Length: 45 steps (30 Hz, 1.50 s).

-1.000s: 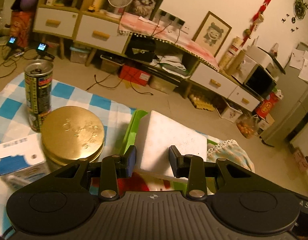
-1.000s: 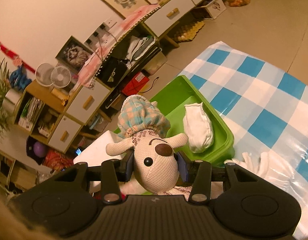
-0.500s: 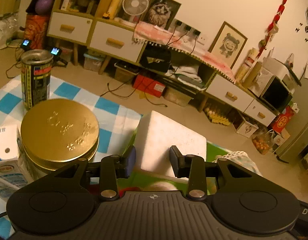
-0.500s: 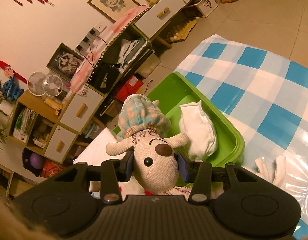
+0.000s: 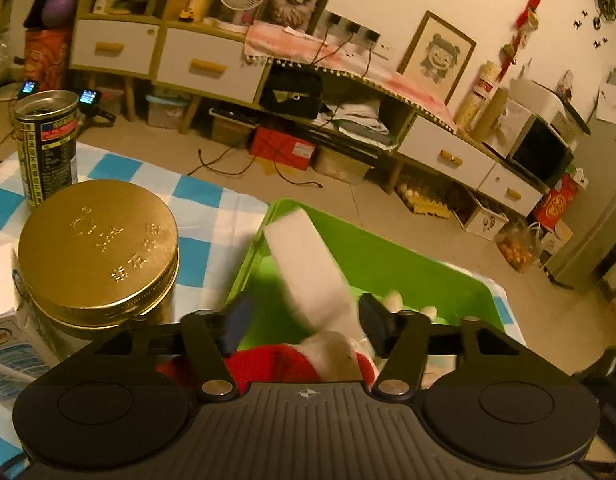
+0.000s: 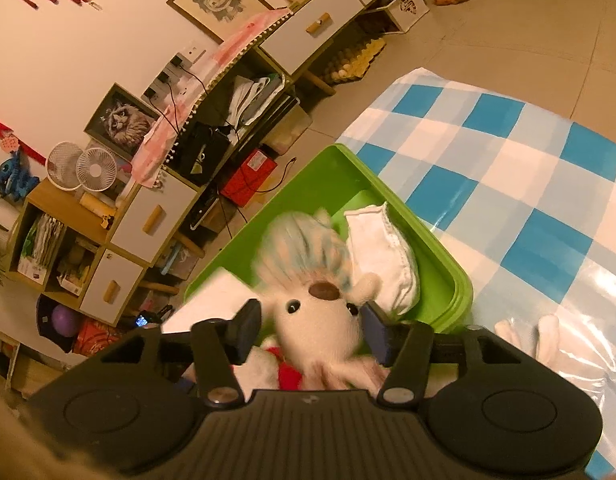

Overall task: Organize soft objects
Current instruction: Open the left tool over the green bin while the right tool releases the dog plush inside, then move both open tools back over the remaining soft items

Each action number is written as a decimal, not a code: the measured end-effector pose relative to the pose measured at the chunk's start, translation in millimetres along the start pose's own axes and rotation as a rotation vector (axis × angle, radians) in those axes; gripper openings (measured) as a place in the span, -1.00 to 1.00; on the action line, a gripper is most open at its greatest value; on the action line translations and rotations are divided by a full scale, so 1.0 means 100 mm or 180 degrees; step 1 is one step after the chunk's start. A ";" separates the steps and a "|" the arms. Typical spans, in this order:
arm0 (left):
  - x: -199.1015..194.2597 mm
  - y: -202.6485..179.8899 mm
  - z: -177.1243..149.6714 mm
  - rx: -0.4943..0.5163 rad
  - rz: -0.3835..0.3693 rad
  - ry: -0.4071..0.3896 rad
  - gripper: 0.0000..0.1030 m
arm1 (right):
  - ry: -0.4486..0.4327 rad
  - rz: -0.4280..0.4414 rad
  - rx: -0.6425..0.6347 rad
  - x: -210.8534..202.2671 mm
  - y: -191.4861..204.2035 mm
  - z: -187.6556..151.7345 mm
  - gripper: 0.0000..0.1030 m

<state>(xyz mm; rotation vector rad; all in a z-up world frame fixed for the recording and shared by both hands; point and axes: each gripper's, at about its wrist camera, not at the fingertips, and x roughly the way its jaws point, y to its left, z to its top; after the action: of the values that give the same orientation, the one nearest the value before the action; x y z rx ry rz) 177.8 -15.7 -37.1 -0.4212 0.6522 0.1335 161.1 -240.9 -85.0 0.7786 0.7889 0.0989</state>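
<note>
- Left gripper (image 5: 303, 322): jaws apart, over the near left part of the green bin (image 5: 392, 264). A white block (image 5: 308, 268), blurred, lies tilted between the spread fingers; contact with either finger cannot be told.
- Red and white plush (image 5: 275, 362) sits just below the left gripper, at the near edge of the bin.
- Right gripper (image 6: 310, 330): jaws apart, neither pad clearly pressing the dog toy (image 6: 320, 320). Toy is blurred, head between the fingers, its checked cap (image 6: 303, 246) pointing into the bin (image 6: 332, 184).
- White pouch (image 6: 388, 256) lies inside the bin, right of the toy, against the right wall.
- White glove (image 6: 548, 332) lies on the checked cloth (image 6: 528, 184), just outside the bin's near right corner.
- Left of the bin on the cloth (image 5: 203, 216): jar with gold lid (image 5: 97, 246), can (image 5: 47, 146) far left, carton (image 5: 3, 320) near left, touching the jar.
</note>
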 end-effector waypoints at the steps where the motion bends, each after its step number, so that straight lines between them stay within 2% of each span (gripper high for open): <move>1: 0.00 0.01 -0.01 0.0010 -0.0006 0.0011 0.23 | -0.0011 0.0011 0.0001 -0.02 0.00 0.01 -0.48; 10: -0.11 -0.02 0.01 0.0213 -0.0067 0.0088 0.54 | -0.0009 -0.0090 -0.0129 -0.12 0.04 0.03 -0.42; 18: -0.26 0.07 0.01 0.0334 -0.0185 0.0237 0.58 | -0.0031 -0.0167 -0.0294 -0.28 0.06 0.05 -0.42; 20: -0.30 0.09 0.01 0.0387 -0.0216 0.0263 0.67 | -0.0039 -0.0190 -0.0341 -0.32 0.06 0.05 -0.42; 34: -0.66 0.33 -0.07 0.0771 -0.0269 0.0266 0.82 | 0.0017 -0.0307 -0.0772 -0.57 0.03 -0.06 -0.39; 38: -0.77 0.44 -0.13 0.0862 -0.0260 0.0240 0.87 | -0.0001 -0.0342 -0.0960 -0.65 0.03 -0.12 -0.25; 45: -0.89 0.63 -0.26 0.1013 -0.0263 0.0264 0.89 | -0.0003 -0.0367 -0.1185 -0.78 -0.01 -0.24 -0.23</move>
<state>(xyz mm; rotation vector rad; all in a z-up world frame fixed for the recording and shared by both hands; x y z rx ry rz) 76.8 31.1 -22.2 -0.1468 0.7226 -0.0668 89.4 -255.4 -49.1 0.3803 0.7841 0.1373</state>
